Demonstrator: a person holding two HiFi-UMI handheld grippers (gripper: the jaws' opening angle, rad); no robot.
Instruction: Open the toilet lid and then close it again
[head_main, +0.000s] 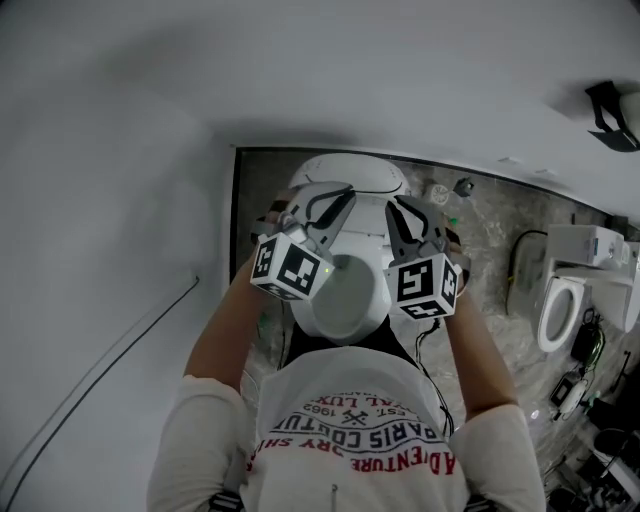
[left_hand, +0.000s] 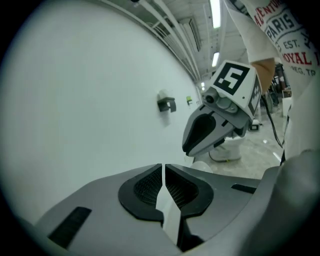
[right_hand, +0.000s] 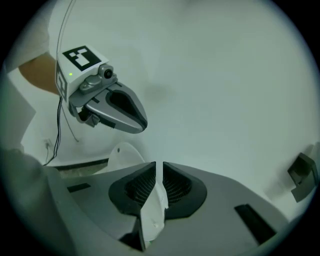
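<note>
**Toilet lid pinched by both grippers**

Toilet lid is white and thin. It sits on the toilet right in front of the person, low down between the two arms. The toilet stands on a dark, speckled floor next to a big white wall.

The left gripper has its two black pads almost together. A thin white strip of the lid's edge is squeezed between them. The right gripper is pressed onto the lid too. A wider bit of the white edge shows between its pads. More of the round lid sticks out just past the jaws, to the left.

From above, the two grippers are side by side, near each other but not touching. Each one has a cube with black and white squares on it, and a hand holds each one. I cannot tell how far up the lid is.

The person wears a white shirt with letters on it. Another white toilet stands well apart, over on the right side of the floor.
</note>
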